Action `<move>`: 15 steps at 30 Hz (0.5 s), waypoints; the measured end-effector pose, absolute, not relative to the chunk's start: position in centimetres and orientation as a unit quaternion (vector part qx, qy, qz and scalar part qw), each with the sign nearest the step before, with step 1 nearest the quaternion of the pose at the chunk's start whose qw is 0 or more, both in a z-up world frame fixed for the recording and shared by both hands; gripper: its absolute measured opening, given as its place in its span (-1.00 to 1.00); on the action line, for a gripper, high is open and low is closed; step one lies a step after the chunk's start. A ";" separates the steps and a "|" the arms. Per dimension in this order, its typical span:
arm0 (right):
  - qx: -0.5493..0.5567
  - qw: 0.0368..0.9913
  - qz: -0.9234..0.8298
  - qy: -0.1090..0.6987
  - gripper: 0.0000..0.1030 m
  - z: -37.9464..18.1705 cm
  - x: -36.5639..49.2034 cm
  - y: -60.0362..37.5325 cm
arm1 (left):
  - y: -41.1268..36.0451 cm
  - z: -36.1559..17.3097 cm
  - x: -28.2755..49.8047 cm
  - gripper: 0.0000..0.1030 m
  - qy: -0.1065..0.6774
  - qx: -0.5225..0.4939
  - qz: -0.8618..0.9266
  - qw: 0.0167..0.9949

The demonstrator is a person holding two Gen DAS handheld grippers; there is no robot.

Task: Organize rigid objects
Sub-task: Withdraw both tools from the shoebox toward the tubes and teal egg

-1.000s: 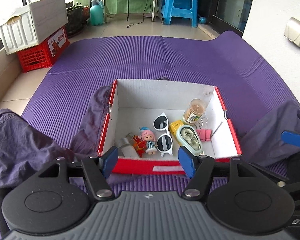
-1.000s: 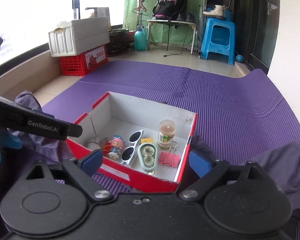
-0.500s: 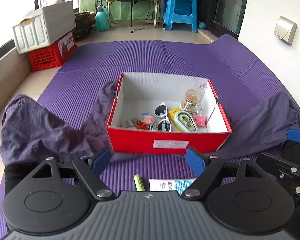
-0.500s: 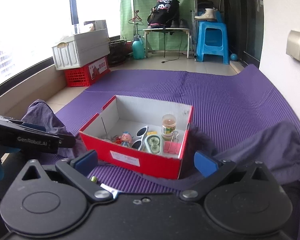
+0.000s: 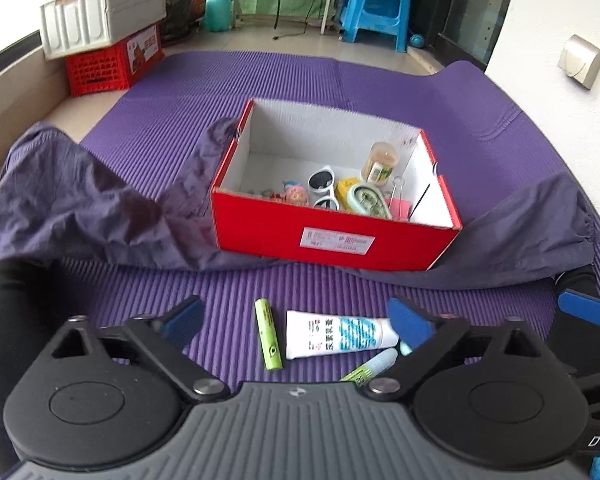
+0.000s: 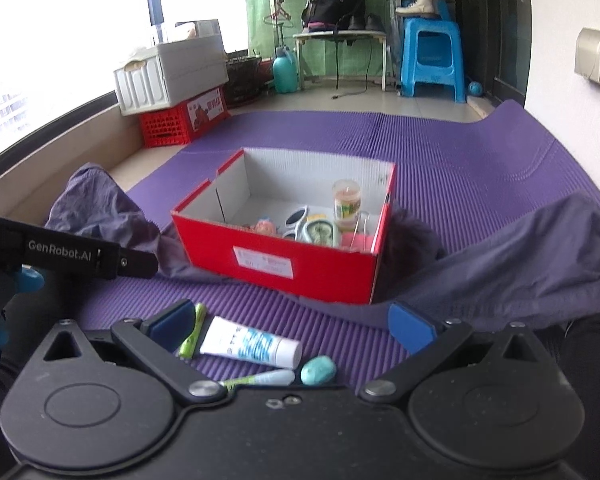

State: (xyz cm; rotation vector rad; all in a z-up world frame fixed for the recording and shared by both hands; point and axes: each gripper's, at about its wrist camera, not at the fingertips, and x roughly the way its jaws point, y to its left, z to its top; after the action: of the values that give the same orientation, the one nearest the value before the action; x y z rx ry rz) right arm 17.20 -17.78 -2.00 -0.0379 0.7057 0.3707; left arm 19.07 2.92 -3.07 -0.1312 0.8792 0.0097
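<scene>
A white tube [image 5: 336, 334], a green battery [image 5: 267, 334], a small glue pen [image 5: 374, 365] and a turquoise pebble [image 6: 318, 370] are laid on the purple mat [image 5: 260, 80] near its front edge, just before the red box [image 5: 332, 236], which holds sunglasses [image 5: 324, 188], a small doll [image 5: 296, 196] and a jar [image 5: 380, 160]. The left gripper [image 5: 296, 318] is seen with its fingers opening wide, the tube and battery lying on the mat between them, nothing clamped. The right gripper [image 6: 292, 322] is held with fingers fully apart over the same items, nothing gripped.
</scene>
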 end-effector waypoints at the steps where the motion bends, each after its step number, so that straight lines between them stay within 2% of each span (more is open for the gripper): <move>1: -0.019 0.920 0.179 0.347 1.00 -2.3 17.2 -17.8 | 2.9 -3.4 19.0 1.00 0.428 -0.065 0.007 0.902; 15: -0.020 0.902 0.169 0.397 0.99 -6.8 19.0 -18.0 | 4.3 -10.5 21.3 1.00 0.492 -0.063 0.042 0.867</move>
State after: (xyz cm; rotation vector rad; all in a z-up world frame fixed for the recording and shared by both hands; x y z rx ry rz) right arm 19.02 -17.98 -6.78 -0.0422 0.8213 0.3494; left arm 21.32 4.32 -10.46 -0.1310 1.0294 0.0888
